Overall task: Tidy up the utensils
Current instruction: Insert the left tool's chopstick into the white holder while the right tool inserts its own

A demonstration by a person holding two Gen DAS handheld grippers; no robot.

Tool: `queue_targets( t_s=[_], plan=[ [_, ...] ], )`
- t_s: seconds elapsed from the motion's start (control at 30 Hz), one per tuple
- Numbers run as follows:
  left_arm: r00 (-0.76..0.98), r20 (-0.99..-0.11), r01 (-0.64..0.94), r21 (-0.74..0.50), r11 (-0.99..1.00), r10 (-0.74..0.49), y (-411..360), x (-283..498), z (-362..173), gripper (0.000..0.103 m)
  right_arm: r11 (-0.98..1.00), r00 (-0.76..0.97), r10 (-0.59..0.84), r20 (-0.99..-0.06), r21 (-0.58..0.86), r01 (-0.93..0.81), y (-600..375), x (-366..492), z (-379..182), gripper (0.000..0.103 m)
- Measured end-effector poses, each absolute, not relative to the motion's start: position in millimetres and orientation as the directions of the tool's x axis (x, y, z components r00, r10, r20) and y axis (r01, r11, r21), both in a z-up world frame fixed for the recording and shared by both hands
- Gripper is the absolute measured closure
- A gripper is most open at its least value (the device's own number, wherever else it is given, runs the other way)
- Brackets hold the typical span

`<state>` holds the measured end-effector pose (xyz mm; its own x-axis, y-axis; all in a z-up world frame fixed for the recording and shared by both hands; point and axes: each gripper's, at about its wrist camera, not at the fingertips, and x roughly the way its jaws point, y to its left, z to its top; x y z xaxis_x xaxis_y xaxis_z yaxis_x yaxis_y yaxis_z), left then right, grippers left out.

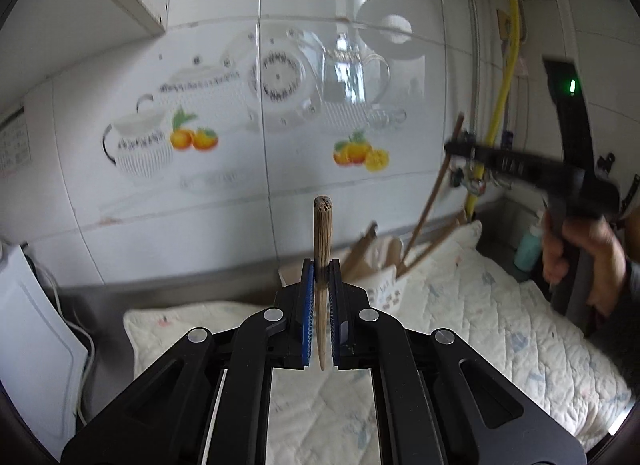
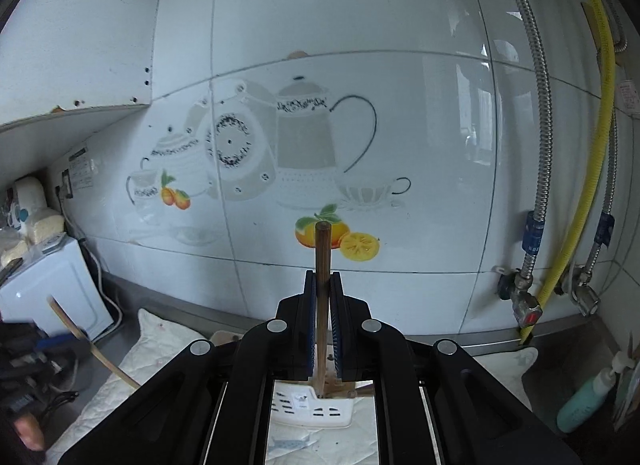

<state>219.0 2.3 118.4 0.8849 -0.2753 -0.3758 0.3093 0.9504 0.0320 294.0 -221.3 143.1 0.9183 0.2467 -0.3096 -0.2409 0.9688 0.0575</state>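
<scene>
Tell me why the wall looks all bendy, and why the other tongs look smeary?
Both wrist views use a fisheye lens, so the straight tile lines on the wall curve. In the left wrist view the right tongs and hand are smeared by motion blur, while the left tongs gripping a chopstick look sharp. Window glare shines on the tiles there.

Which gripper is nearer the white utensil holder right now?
Right. The right gripper hangs almost directly above the utensil holder, chopstick clamped. The left gripper sits farther back and to its left, clamping its own chopstick.
</scene>
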Motion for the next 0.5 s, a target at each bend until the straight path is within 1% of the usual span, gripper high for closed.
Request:
queue_targets(
  t_s=[0.17, 0.3, 0.4, 0.5],
  plan=[
    [0.928, -0.269, 0.280, 0.051, 0.959, -0.257, 0.5, 231.8, 156.8, 0.098, 0.969, 0.901, 0.242, -0.360, 0.038, -0.245, -214.6, 313.9, 122.4, 0.096],
    [0.941, -0.229, 0.266, 0.041, 0.963, -0.250, -5.2, 250.9, 169.3, 0.098, 0.968, 0.886, 0.236, -0.400, 0.017, -0.250, -211.2, 322.4, 104.9, 0.096],
    [0.943, -0.232, 0.254, 0.038, 0.966, -0.239, -11.7, 268.8, 165.5, 0.098, 0.968, 0.882, 0.231, -0.410, 0.009, -0.249, -212.7, 321.6, 98.8, 0.096],
    [0.938, -0.255, 0.250, 0.035, 0.968, -0.233, -16.4, 284.1, 153.1, 0.098, 0.968, 0.891, 0.225, -0.395, -0.015, -0.251, -213.7, 314.0, 98.7, 0.094]
  ],
)
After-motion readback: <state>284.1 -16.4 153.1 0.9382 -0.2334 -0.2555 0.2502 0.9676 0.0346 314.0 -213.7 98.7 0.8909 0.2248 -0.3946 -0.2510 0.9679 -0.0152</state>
